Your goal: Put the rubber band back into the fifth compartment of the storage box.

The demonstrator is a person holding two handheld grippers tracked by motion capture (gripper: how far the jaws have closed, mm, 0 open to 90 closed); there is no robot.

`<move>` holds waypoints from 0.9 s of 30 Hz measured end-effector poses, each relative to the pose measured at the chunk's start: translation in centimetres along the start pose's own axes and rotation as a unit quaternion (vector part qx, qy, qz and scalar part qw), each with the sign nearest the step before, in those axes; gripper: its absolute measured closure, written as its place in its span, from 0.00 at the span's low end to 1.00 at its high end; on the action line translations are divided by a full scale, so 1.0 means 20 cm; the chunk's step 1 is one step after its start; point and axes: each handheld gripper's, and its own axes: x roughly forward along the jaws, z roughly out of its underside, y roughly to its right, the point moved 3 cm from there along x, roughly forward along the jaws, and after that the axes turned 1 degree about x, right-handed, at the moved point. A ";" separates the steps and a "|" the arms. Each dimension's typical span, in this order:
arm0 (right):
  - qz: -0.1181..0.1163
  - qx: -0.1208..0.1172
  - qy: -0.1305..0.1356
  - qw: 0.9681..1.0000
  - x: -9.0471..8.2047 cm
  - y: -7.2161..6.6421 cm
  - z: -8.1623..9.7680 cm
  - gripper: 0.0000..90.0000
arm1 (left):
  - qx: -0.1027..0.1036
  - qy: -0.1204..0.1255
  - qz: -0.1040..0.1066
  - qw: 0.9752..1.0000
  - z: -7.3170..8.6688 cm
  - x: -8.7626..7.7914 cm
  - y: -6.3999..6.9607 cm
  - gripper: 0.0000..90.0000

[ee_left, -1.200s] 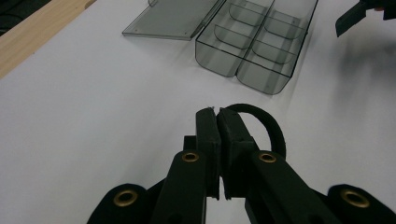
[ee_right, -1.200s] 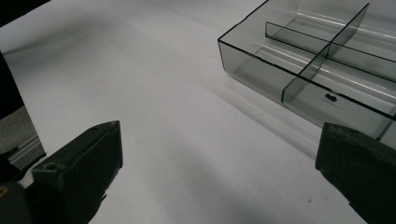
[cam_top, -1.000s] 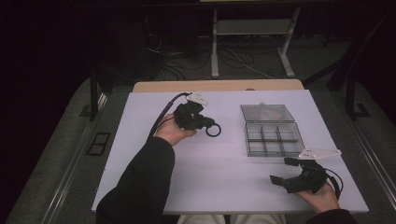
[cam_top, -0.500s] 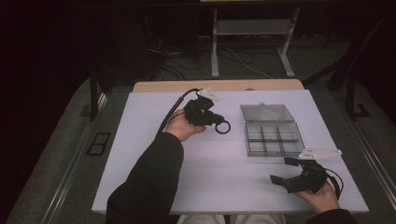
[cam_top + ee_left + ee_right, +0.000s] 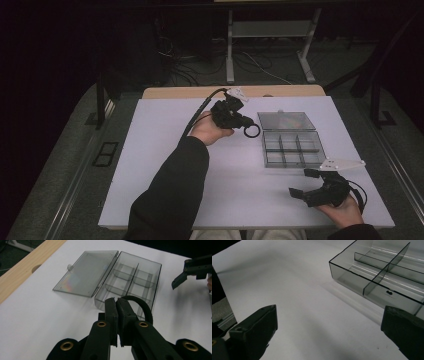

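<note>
My left gripper (image 5: 242,121) hovers over the white table (image 5: 165,150), just left of a clear compartment box (image 5: 292,149). Its jaws are shut on a black ring (image 5: 251,131). In the left gripper view the ring (image 5: 143,305) loops out to the right of the closed left gripper (image 5: 116,302), in front of the box (image 5: 140,272). The box's lid (image 5: 285,121) lies open flat behind it. My right gripper (image 5: 302,182) rests near the front right edge of the table, open and holding nothing. In its own view the right gripper (image 5: 329,322) faces a corner of the box (image 5: 387,270).
A wooden strip (image 5: 200,92) with a round hole (image 5: 36,267) runs along the table's far edge. Beyond it are desk legs and cables on a dark floor. A tiny dark speck (image 5: 389,292) lies in one box compartment.
My left gripper has carried the black ring to the right, closer to the clear box. The right gripper has stayed where it was.
</note>
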 end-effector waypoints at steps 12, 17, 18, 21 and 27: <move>-0.001 0.003 -0.002 1.000 0.00 0.00 0.00 0.00 | -0.003 -0.003 0.007 1.000 -0.07 0.16 0.02 0.96; -0.002 0.002 -0.003 1.000 0.00 0.00 0.01 0.00 | -0.006 0.000 0.008 1.000 -0.08 0.22 0.01 0.96; -0.002 0.002 -0.003 1.000 0.00 0.00 0.01 0.00 | -0.010 0.001 0.009 1.000 -0.08 0.23 0.01 0.96; -0.002 0.002 -0.004 1.000 0.00 0.00 0.01 0.00 | -0.016 0.002 0.007 1.000 -0.08 0.27 0.00 0.96; -0.002 -0.001 -0.004 1.000 0.00 0.00 0.01 0.01 | -0.026 0.005 0.009 1.000 -0.08 0.33 0.00 0.96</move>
